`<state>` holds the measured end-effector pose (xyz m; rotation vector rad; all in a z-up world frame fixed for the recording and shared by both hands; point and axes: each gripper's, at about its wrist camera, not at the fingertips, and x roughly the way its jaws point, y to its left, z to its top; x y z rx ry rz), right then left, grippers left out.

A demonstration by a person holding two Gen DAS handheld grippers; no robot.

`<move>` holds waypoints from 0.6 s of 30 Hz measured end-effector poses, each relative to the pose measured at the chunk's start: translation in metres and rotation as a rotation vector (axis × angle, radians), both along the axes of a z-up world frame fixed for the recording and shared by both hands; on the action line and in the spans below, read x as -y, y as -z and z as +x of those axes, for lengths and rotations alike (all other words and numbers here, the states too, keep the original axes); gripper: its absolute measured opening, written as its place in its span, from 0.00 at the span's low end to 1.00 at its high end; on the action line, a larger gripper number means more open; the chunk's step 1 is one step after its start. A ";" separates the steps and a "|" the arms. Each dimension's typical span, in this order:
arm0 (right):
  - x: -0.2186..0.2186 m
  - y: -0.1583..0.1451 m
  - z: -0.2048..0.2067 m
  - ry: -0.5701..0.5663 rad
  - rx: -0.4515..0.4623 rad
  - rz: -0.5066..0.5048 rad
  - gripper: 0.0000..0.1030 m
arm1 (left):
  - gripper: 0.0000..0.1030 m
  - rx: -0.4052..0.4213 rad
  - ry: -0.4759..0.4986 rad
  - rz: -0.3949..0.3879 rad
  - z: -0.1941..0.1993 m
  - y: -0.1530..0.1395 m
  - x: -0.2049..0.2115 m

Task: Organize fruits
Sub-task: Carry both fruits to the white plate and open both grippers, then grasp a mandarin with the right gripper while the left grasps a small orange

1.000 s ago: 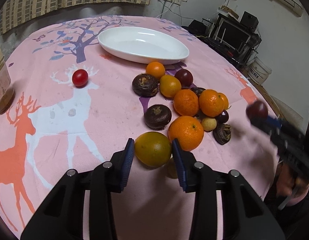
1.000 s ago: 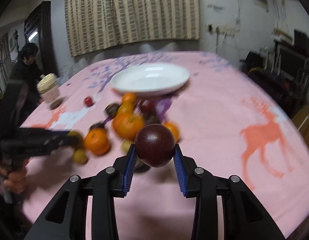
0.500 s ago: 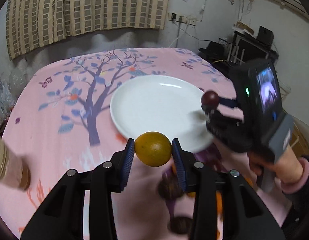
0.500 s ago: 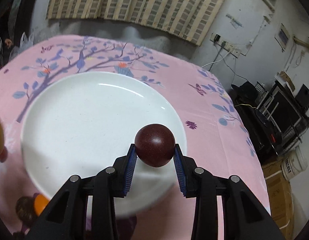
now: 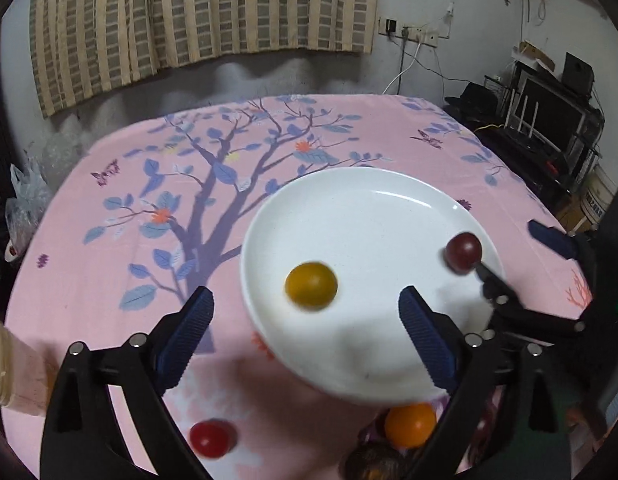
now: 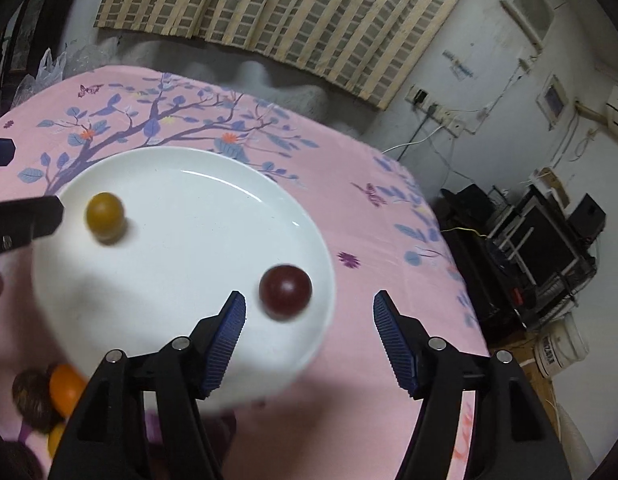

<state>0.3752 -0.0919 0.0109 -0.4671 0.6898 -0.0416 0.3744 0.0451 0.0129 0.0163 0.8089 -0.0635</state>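
A white plate (image 5: 373,208) lies on the pink tablecloth. A yellow-green citrus fruit (image 5: 311,286) is on or just over the plate, blurred, in front of my open left gripper (image 5: 305,320). A dark purple round fruit (image 6: 285,289) is near the plate's (image 6: 189,200) right rim, blurred, ahead of my open right gripper (image 6: 309,320). The purple fruit also shows in the left wrist view (image 5: 463,251), and the yellow fruit shows in the right wrist view (image 6: 105,212). Both grippers are empty.
A red cherry tomato (image 5: 211,438), an orange (image 5: 409,424) and a dark fruit (image 5: 369,464) lie on the cloth below the plate. A jar edge (image 5: 5,368) is at far left. Shelves with electronics (image 6: 541,248) stand beyond the table's right side.
Both grippers carried their fruit from the pile to above the plate, then opened. The yellow fruit and the purple fruit have left the jaws and are over the plate.
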 end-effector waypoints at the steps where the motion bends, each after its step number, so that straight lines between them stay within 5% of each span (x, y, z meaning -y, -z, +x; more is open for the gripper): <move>1: 0.002 -0.005 -0.013 -0.006 0.007 0.017 0.65 | 0.90 0.013 0.005 0.001 -0.012 -0.005 -0.003; 11: -0.018 0.003 -0.165 -0.201 -0.045 0.085 0.64 | 0.95 0.051 0.041 -0.033 -0.120 0.005 -0.035; 18: -0.031 0.018 -0.173 -0.209 -0.130 0.125 0.53 | 0.95 0.024 0.048 -0.076 -0.147 0.026 -0.050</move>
